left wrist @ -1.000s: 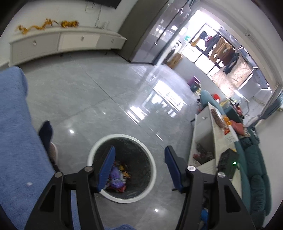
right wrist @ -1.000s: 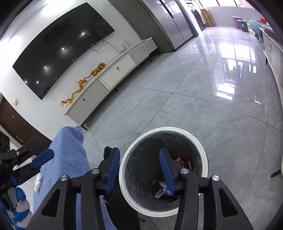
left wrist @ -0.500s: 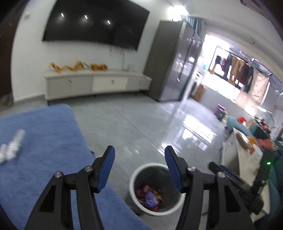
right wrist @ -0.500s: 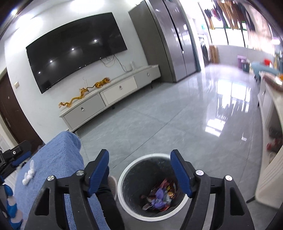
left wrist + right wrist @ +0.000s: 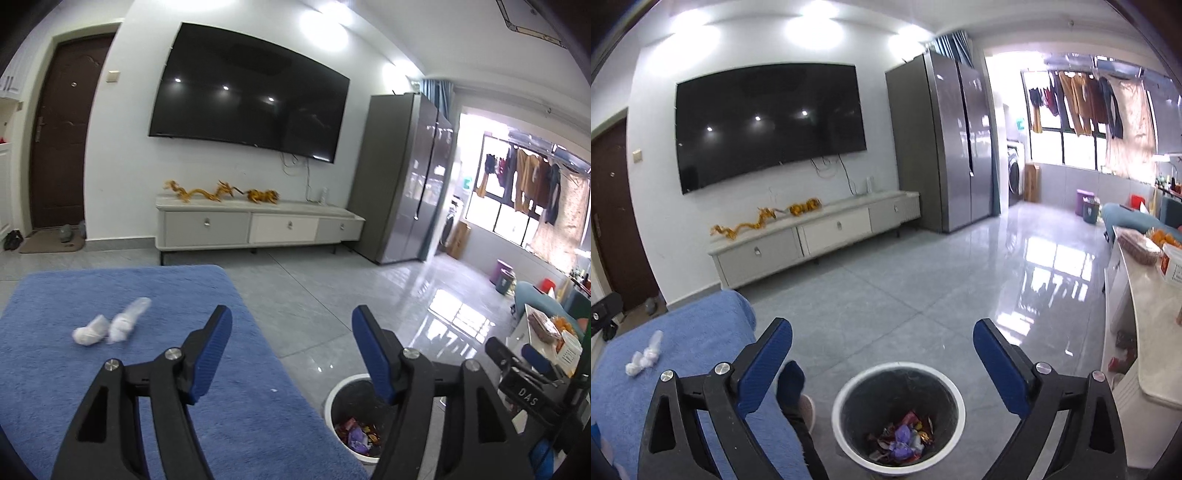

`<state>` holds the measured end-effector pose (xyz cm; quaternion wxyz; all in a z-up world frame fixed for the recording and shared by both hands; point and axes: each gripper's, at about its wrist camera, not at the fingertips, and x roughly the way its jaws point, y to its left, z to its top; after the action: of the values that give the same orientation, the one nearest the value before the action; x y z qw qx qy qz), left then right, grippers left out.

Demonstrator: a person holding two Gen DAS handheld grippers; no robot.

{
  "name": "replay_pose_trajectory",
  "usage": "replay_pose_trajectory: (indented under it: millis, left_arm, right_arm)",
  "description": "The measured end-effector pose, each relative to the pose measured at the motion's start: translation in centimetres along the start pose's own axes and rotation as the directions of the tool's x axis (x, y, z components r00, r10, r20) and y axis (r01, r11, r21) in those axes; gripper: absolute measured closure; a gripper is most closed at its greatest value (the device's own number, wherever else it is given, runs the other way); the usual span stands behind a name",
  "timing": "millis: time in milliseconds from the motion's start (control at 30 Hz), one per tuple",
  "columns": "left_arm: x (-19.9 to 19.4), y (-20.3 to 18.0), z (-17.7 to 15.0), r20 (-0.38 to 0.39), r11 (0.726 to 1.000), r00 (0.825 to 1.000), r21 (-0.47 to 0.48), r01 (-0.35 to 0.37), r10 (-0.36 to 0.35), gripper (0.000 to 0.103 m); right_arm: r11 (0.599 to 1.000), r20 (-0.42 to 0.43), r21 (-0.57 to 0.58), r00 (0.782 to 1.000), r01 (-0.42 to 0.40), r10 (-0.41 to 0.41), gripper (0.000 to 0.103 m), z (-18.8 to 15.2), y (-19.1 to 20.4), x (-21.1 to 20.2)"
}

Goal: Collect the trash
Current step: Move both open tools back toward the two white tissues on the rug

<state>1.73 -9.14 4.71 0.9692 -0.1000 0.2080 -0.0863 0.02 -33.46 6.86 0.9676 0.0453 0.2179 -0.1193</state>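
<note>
While both tools gape empty, bin point(image 5: 899, 413) holds colourful wrappers point(image 5: 903, 437); white wads point(image 5: 107, 326) on blue cloth point(image 5: 74, 369).

I'm looking at a plain blue tabletop point(image 5: 110, 369) with two white crumpled wads point(image 5: 110, 326) on it. My left gripper point(image 5: 291, 347) has black arms and ribbed blue pads point(image 5: 212, 354); my right gripper point(image 5: 882, 363) shows the same colours. The bin point(image 5: 846, 391) has a white rim and a dark grey inside, with purple, red and orange wrappers point(image 5: 903, 437). The floor point(image 5: 886, 295) is glossy grey tile.
</note>
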Motion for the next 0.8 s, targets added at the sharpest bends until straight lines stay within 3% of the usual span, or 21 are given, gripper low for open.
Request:
replay_pose_trajectory:
  millis: [433, 800]
  left_arm:
    - [-8.7, 2.0, 0.6, 0.120, 0.994, 0.987, -0.021, -0.103, 0.105, 0.034]
    - [-14.9, 4.0, 0.6, 0.222, 0.982, 0.956, -0.051, -0.183, 0.190, 0.029]
  right_arm:
    - [0.994, 0.109, -0.045, 0.989, -0.098, 0.103, 0.000, 1.3, 2.2, -6.0]
    - [0.987, 0.211, -0.057, 0.965, -0.147, 0.156, 0.000, 2.3, 2.7, -10.4]
